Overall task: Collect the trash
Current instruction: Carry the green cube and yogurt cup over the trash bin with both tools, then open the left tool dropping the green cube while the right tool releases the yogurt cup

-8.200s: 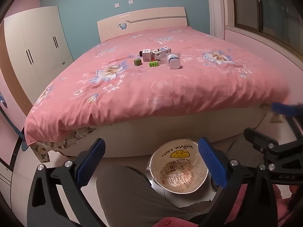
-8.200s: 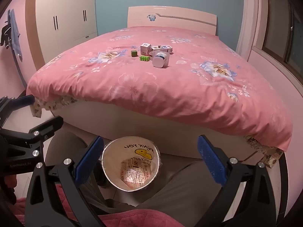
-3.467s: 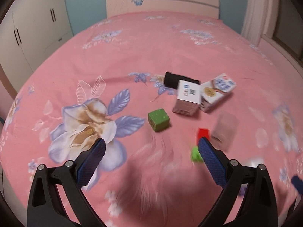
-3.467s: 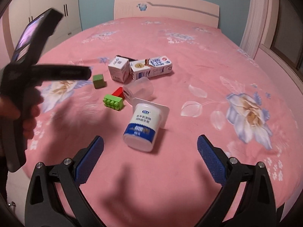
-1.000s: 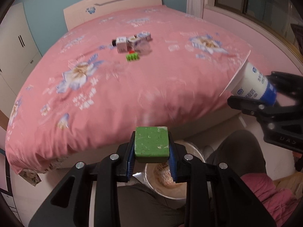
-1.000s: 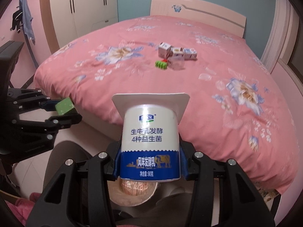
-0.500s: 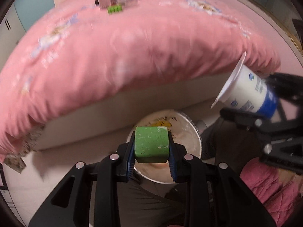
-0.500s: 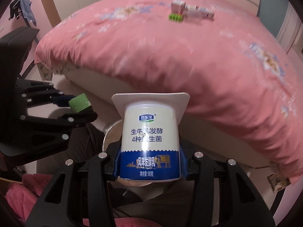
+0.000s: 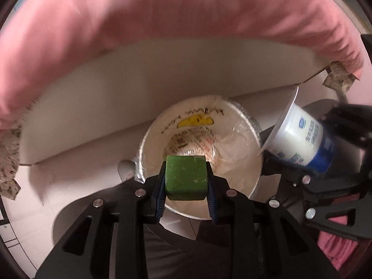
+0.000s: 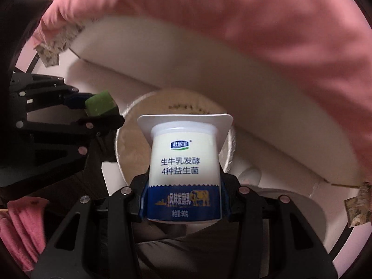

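My left gripper [image 9: 186, 181] is shut on a green cube [image 9: 186, 176] and holds it over the near side of a round white trash bin [image 9: 241, 139] lined with a clear bag. My right gripper [image 10: 184, 200] is shut on a white and blue yogurt cup [image 10: 184, 169], held over the same bin [image 10: 132, 153]. In the left wrist view the yogurt cup [image 9: 300, 139] hangs at the bin's right rim. In the right wrist view the green cube [image 10: 100, 105] sits at the bin's left rim.
The bed's pink cover [image 9: 162, 18] hangs over the pale bed base [image 9: 139, 88] just behind the bin. The person's grey-trousered legs [image 9: 162, 251] flank the bin. A pink cloth [image 10: 23, 223] lies at the lower left.
Both grippers have tilted down and moved closer over the bin, each still holding its item. The bed top and the items on it have left both views.
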Action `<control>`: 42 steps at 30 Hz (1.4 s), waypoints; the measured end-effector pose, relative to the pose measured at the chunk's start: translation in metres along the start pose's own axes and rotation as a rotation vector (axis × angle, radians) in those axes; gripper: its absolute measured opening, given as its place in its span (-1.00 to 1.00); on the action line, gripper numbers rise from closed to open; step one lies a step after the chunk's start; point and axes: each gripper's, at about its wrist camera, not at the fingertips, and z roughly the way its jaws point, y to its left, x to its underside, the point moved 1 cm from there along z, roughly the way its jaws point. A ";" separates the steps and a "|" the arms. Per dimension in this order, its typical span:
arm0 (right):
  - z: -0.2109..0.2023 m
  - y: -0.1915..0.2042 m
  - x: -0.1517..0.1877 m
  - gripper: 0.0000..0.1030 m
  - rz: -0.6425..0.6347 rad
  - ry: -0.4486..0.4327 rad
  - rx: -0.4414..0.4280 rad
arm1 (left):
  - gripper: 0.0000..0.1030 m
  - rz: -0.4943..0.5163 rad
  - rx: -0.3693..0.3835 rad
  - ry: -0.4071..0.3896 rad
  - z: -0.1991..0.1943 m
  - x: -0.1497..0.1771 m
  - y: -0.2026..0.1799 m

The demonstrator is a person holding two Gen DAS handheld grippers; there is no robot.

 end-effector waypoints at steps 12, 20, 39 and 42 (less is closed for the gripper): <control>0.097 -0.013 -0.003 -0.07 0.050 0.233 -0.071 | -0.38 -0.111 0.076 0.178 0.086 -0.006 0.023; 0.143 -0.027 -0.003 -0.07 0.103 0.358 -0.130 | -0.38 -0.181 0.126 0.258 0.130 -0.009 0.033; 0.206 -0.031 -0.001 0.19 0.236 0.543 -0.189 | 0.10 -0.257 0.128 0.381 0.187 -0.011 0.034; 0.202 -0.029 -0.002 0.19 0.220 0.527 -0.185 | 0.10 -0.250 0.127 0.371 0.183 -0.011 0.034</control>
